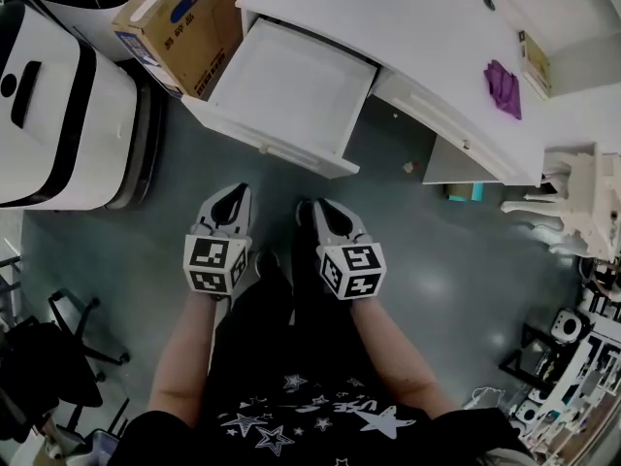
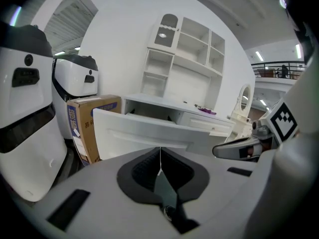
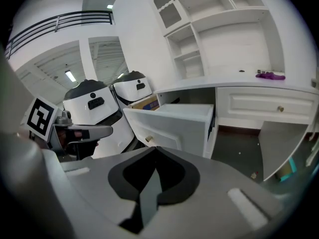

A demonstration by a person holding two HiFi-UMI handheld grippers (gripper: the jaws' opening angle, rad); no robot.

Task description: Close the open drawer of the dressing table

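we hold the left gripper [image 1: 233, 194] and right gripper [image 1: 316, 207] pressed shut and empty, side by side, short of the drawer [image 1: 274, 142]; we judge a level, square push on its smooth white panelled front best; beyond, it juts far out of the white dressing table [image 1: 427, 27].

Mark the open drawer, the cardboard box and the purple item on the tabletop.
drawer [image 1: 291, 90], head view, bare inside bottom.
box [image 1: 209, 42], head view, top flap.
purple item [image 1: 503, 87], head view, its middle.
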